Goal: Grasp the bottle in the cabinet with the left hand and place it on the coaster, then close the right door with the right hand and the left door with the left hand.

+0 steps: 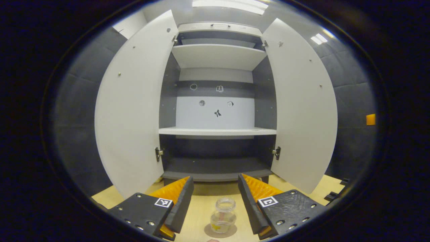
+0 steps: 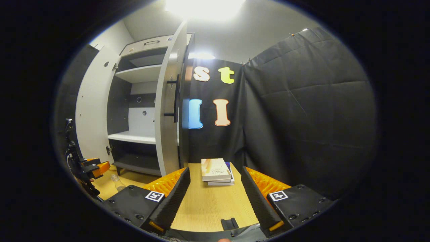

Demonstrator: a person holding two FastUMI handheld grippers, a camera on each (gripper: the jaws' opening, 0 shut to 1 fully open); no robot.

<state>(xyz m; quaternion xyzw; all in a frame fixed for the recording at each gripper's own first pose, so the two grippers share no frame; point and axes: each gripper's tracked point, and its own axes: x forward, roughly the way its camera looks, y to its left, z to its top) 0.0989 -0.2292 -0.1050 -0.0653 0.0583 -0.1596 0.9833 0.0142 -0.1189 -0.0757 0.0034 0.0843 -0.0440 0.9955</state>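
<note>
A small clear bottle [image 1: 223, 215] stands upright on a round brown coaster [image 1: 220, 231] on the wooden table, between the fingers of my open left gripper [image 1: 216, 198], which do not touch it. Ahead stands the cabinet with its left door [image 1: 134, 107] and right door [image 1: 302, 107] both swung wide open and its shelves [image 1: 216, 131] bare. In the right gripper view my right gripper [image 2: 215, 191] is open over the table with nothing between its fingers. The right door [image 2: 169, 111] stands edge-on ahead and to the left, the bottle [image 2: 117, 182] and the left gripper [image 2: 95, 168] far left.
Two stacked books [image 2: 216, 171] lie on the table by the black cloth wall, beyond my right gripper. A small black clip [image 2: 229, 223] sits at the table's near edge. A black bar handle [image 2: 175, 97] runs down the right door's outer face.
</note>
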